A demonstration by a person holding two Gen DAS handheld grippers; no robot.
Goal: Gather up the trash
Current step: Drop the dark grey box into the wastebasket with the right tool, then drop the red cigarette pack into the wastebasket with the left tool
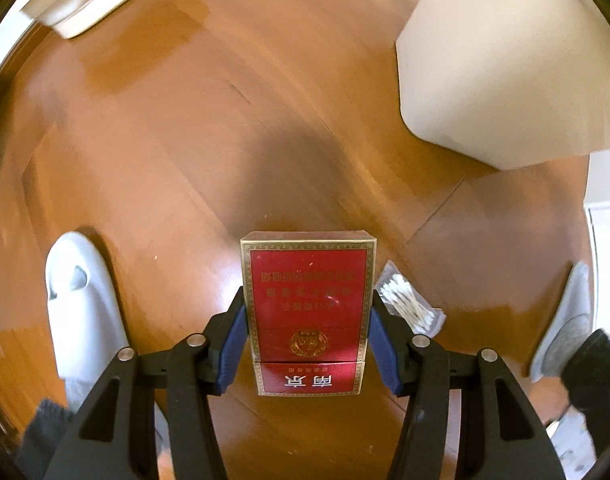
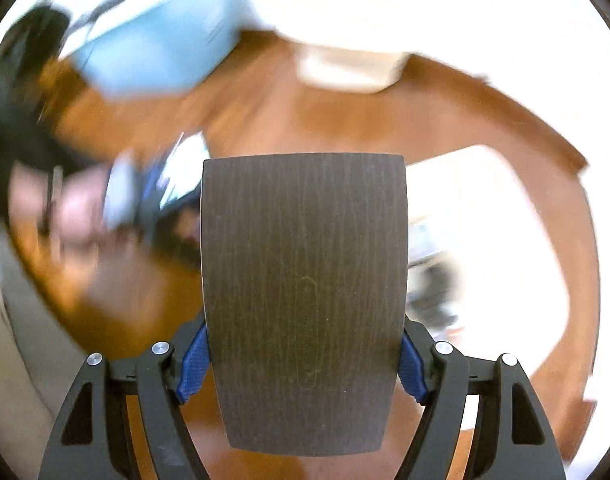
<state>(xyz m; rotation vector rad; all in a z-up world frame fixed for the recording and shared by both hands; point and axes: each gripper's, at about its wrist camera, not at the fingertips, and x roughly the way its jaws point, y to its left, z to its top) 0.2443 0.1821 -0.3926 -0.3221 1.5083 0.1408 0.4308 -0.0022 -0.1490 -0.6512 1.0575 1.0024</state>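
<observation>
In the left wrist view my left gripper (image 1: 308, 334) is shut on a red and gold cigarette pack (image 1: 308, 308), held above the wooden floor (image 1: 209, 128). A clear packet of cotton swabs (image 1: 409, 305) lies on the floor just right of the pack. In the right wrist view my right gripper (image 2: 303, 360) is shut on a dark brown wood-grain box (image 2: 304, 288), which fills the middle of the view. That view is blurred by motion.
White slippers lie at the left (image 1: 81, 300) and right (image 1: 565, 320) of the left wrist view. A beige furniture piece (image 1: 505, 60) stands at the upper right. In the right wrist view a light blue object (image 2: 153, 52) and a blurred hand (image 2: 73, 216) show at the left.
</observation>
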